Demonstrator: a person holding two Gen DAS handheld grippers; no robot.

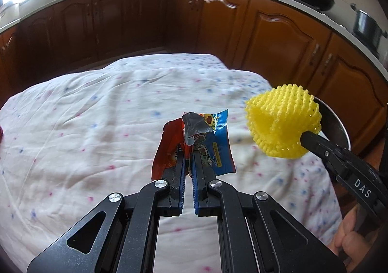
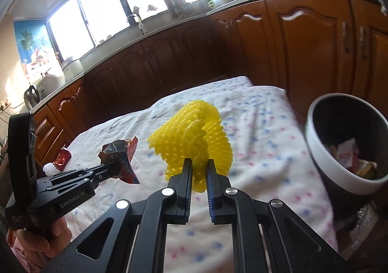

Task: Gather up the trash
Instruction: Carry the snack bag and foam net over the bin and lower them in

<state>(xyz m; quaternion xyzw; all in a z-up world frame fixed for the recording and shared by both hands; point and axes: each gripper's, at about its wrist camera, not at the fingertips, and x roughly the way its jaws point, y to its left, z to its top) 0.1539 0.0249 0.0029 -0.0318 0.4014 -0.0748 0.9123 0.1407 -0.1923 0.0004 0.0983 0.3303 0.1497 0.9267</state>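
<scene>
Yellow foam net (image 2: 194, 137) | ribbed, curled | pinched by right hand-held gripper (image 2: 199, 168)

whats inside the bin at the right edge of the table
The bin already holds a few crumpled wrappers, whitish with red and yellow print, piled against its far inner wall. Its near wall hides the bottom, so anything deeper down cannot be seen.

Daylight floods in through the windows (image 2: 101, 6) at ten to twelve o'clock, blown out to white glare. The wooden cabinets (image 1: 135, 23) below sit dim and brownish. The speckled cloth (image 1: 84, 132) is evenly lit, with soft motion blur across its pattern. Fisheye bending curves the counter (image 2: 169, 23), and dark vignetting clips every corner.
</scene>
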